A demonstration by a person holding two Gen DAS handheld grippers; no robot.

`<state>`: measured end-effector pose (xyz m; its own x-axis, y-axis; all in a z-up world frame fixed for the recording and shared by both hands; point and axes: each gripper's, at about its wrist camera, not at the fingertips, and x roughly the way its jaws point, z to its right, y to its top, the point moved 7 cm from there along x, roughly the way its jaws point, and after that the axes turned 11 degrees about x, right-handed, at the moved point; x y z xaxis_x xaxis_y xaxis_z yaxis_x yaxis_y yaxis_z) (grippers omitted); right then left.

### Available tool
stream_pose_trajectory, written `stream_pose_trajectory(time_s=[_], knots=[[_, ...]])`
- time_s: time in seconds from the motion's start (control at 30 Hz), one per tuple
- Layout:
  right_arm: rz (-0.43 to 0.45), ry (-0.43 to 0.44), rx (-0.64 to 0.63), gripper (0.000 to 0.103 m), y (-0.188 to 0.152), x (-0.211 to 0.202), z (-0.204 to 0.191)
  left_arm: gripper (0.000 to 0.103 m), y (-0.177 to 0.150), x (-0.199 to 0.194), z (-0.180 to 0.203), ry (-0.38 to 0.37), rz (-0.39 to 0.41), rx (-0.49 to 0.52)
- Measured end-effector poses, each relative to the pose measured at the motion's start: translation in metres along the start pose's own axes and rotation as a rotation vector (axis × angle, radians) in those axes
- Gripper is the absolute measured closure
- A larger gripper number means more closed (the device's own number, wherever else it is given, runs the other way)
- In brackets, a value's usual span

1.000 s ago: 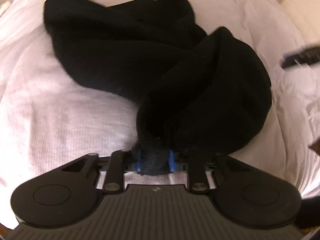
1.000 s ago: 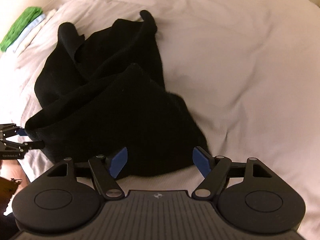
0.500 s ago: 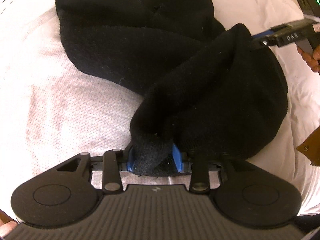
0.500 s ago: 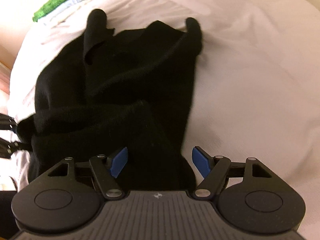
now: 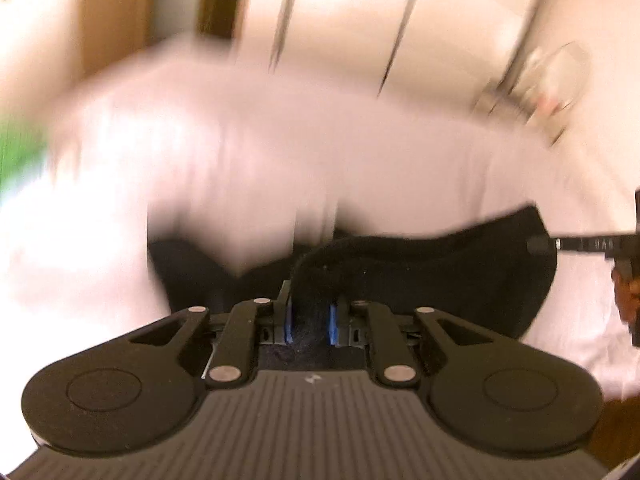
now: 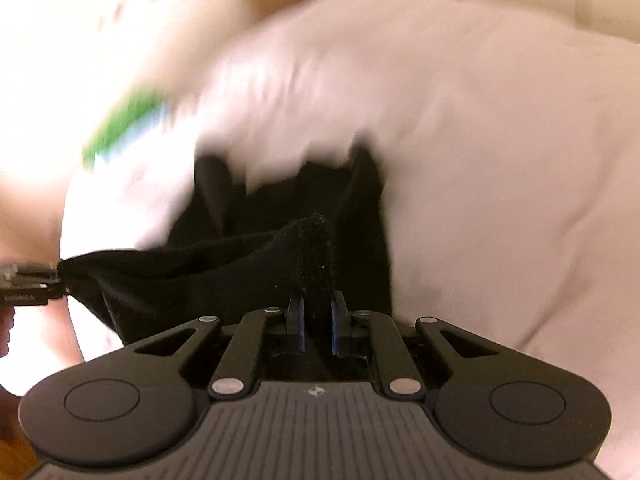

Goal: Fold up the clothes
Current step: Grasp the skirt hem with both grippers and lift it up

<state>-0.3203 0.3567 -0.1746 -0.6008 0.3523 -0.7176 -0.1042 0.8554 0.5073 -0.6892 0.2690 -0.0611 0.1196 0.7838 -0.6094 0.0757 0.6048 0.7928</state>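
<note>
- The white bed (image 6: 500, 128) fills most of both views, but it is smeared with motion blur and its weave and edges cannot be read.
- Behind it, pale panels with dark vertical lines (image 5: 400, 20) show in the left wrist view; what they are is hard to tell.
- The black garment (image 6: 240, 256) hangs stretched between the two grippers above the bed, its lower part cut off behind the gripper bodies and its far edge lost in blur.
- The left gripper (image 5: 310, 318) is clamped on a bunched fold of black cloth, blue pads pressing it from both sides, the jaws having just closed further.
- The right gripper (image 6: 318, 326) has just snapped down from wide apart and pinches another fold between its pads.
- A green smear (image 6: 124, 124) sits at the bed's far left, too blurred to identify.
- A glassy blur (image 5: 548, 80) stays unreadable.
</note>
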Motion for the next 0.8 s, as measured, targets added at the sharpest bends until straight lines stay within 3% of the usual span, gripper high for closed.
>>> stream_pose_trajectory(time_s=[0.13,0.23,0.33,0.43,0.53,0.63,0.73,0.8], knots=[[0.311,0.032,0.021,0.092,0.088,-0.066,-0.035,0.091,0.157,-0.029,-0.014,0.061,0.254,0.19],[0.569,0.051,0.018,0.092,0.163,-0.123,-0.072,0.091,0.254,-0.075,-0.012,0.127,0.426,0.321],[0.783,0.074,-0.009,0.092,0.217,-0.189,-0.121,0.09,0.31,-0.144,-0.012,0.162,0.584,0.395],[0.925,0.05,-0.086,0.092,0.241,-0.242,-0.168,0.089,0.328,-0.196,-0.018,0.167,0.671,0.452],[1.011,0.044,-0.152,0.092,0.229,-0.279,-0.208,0.088,0.303,-0.229,-0.028,0.109,0.705,0.484],[1.034,0.018,-0.188,0.091,0.187,-0.284,-0.236,0.088,0.239,-0.238,-0.04,0.007,0.656,0.509],[0.949,-0.059,-0.195,0.09,0.112,-0.259,-0.235,0.087,0.136,-0.221,-0.044,-0.104,0.491,0.556],[0.828,-0.131,-0.166,0.09,0.05,-0.226,-0.227,0.086,0.048,-0.203,-0.05,-0.159,0.306,0.607]])
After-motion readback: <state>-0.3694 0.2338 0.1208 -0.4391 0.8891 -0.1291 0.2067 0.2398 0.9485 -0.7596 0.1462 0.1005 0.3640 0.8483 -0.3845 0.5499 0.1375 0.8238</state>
